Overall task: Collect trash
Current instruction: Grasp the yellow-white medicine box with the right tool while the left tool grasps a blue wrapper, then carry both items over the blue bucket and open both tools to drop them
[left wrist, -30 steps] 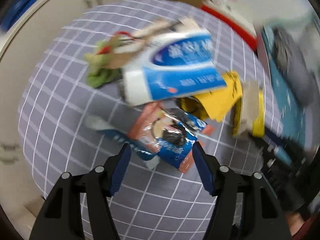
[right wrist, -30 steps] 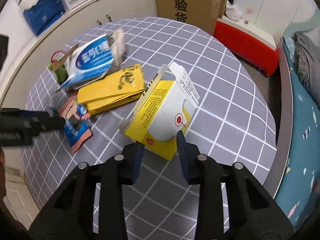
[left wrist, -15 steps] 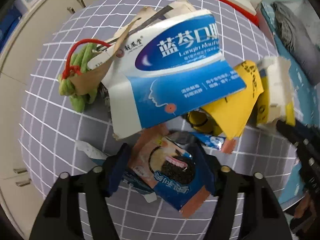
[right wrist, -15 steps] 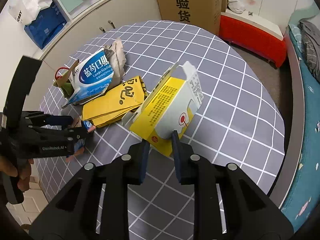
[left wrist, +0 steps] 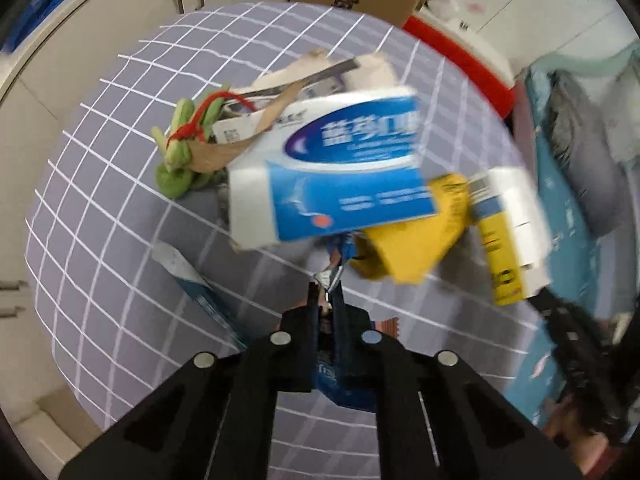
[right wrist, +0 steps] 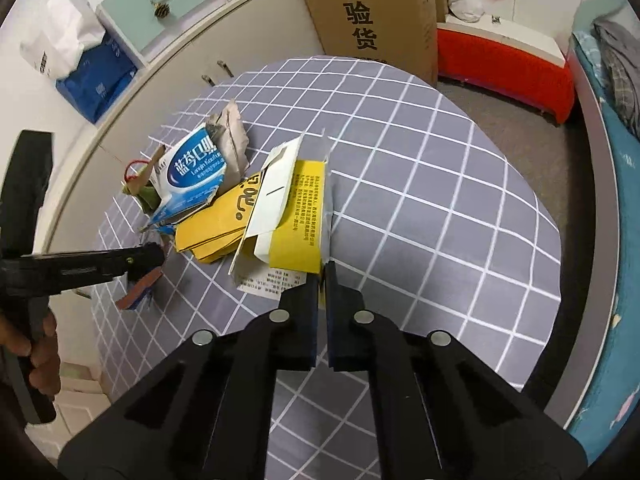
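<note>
Trash lies on a round table with a grey checked cloth (right wrist: 440, 184). My left gripper (left wrist: 326, 300) is shut on a blue and salmon snack wrapper (left wrist: 340, 388), which hangs below it in the right wrist view (right wrist: 138, 290). My right gripper (right wrist: 320, 280) is shut on the edge of an opened yellow and white carton (right wrist: 296, 216), which also shows in the left wrist view (left wrist: 508, 236). A blue and white medicine box (left wrist: 340, 176) (right wrist: 192, 176), a yellow paper bag (left wrist: 416, 240) (right wrist: 220, 220) and a green scrap with red string (left wrist: 180, 156) lie in a heap.
A flat blue and white wrapper (left wrist: 196, 288) lies on the cloth to the left. A tall cardboard box (right wrist: 372, 16) and a red bench (right wrist: 504, 68) stand behind the table. White cabinets (right wrist: 168, 64) curve along the left. A bed (right wrist: 612, 152) is on the right.
My left gripper has closed on the snack wrapper and lifted it off the cloth. My right gripper has closed tighter on the yellow carton, which has turned on edge.
</note>
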